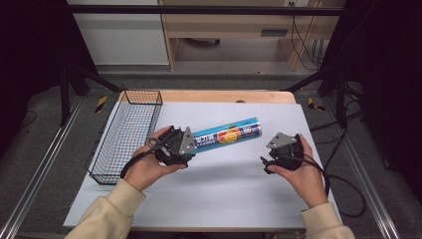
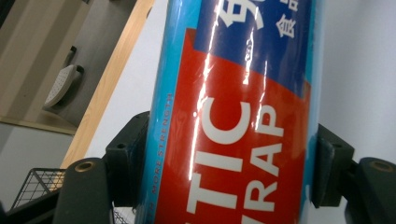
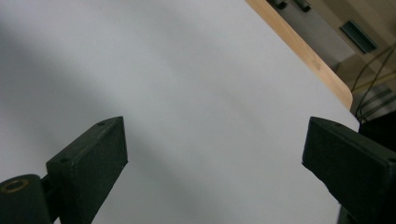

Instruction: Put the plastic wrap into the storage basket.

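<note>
A long blue and red plastic wrap tube point(image 1: 229, 133) lies slanted over the middle of the white sheet. My left gripper point(image 1: 191, 141) is shut on its near end. In the left gripper view both black pads point(image 2: 127, 158) press the sides of the tube point(image 2: 233, 116), whose label reads "TIC RAP". To the right of the tube's far end, my right gripper point(image 1: 273, 145) is held in the person's hand. Its two fingers point(image 3: 93, 158) stand wide apart over bare white sheet with nothing between them.
A black wire basket point(image 1: 127, 134) stands at the left edge of the table. The white sheet point(image 1: 219, 189) covers a wooden tabletop point(image 1: 224, 95). Black cables trail from both grippers. Dark frame rails run along both sides.
</note>
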